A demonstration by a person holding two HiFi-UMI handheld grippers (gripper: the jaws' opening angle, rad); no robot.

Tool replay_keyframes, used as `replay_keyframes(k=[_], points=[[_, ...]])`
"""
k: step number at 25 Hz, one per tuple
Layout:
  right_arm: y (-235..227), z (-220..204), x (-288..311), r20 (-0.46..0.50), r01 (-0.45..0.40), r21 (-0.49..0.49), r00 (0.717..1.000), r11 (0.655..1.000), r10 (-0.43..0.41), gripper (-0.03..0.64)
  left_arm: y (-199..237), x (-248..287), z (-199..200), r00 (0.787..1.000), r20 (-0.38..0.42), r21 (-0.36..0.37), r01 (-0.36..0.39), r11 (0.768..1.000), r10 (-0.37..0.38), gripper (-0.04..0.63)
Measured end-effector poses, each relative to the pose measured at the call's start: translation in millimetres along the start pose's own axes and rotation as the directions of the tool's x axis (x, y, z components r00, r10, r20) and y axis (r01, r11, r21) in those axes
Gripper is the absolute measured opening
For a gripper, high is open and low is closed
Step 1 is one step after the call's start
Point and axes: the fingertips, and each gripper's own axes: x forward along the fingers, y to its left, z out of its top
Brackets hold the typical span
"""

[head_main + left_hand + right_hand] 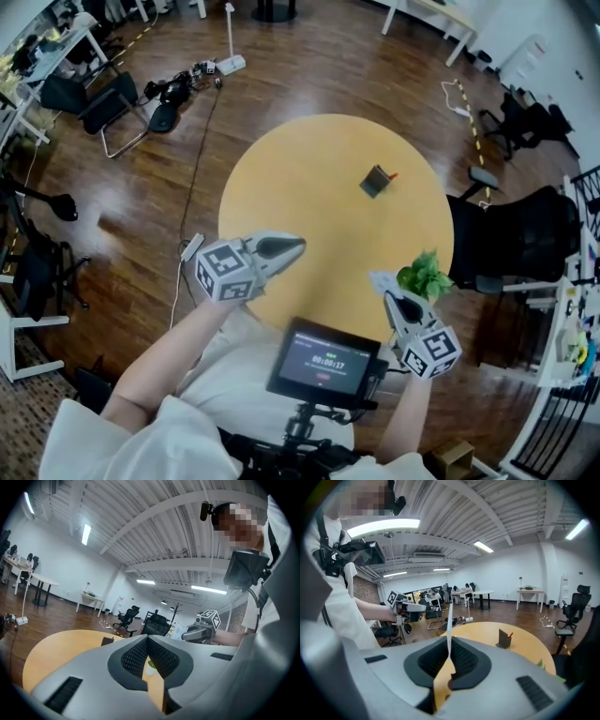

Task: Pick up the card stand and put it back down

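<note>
The card stand [377,180] is a small dark block with a red bit at one side. It stands alone on the far right part of the round yellow table [309,187]. It also shows in the left gripper view [107,641] and in the right gripper view [504,639]. My left gripper [300,246] hovers over the table's near left edge, jaws together and empty [148,639]. My right gripper [387,295] is at the near right edge, shut on a thin white card [449,620] that sticks up edge-on. Both grippers are well short of the stand.
A small green potted plant [427,274] sits at the table's near right rim, just beside my right gripper. Black office chairs [525,234] stand to the right of the table. Another chair [103,103] and cables [183,89] are on the wooden floor at far left.
</note>
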Motion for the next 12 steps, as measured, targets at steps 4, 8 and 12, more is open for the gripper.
replay_keyframes(k=[4,8,12], points=[[-6,-12,11,-0.019,-0.012,0.024,1.0,1.0,0.013,0.025,5,6,-9,0.999,-0.041,0.013,-0.005,1.0,0.006,0.0],[-12,-27,21,-0.041,-0.022,0.034,0.999,0.999,0.023,0.025,7,12,-16,0.997,-0.072,0.025,-0.006,1.0,0.008,0.0],[-15,-38,30,-0.065,-0.018,0.037,0.998,0.999,0.02,0.025,9,12,-26,0.996,-0.093,0.01,-0.001,1.0,0.002,0.0]])
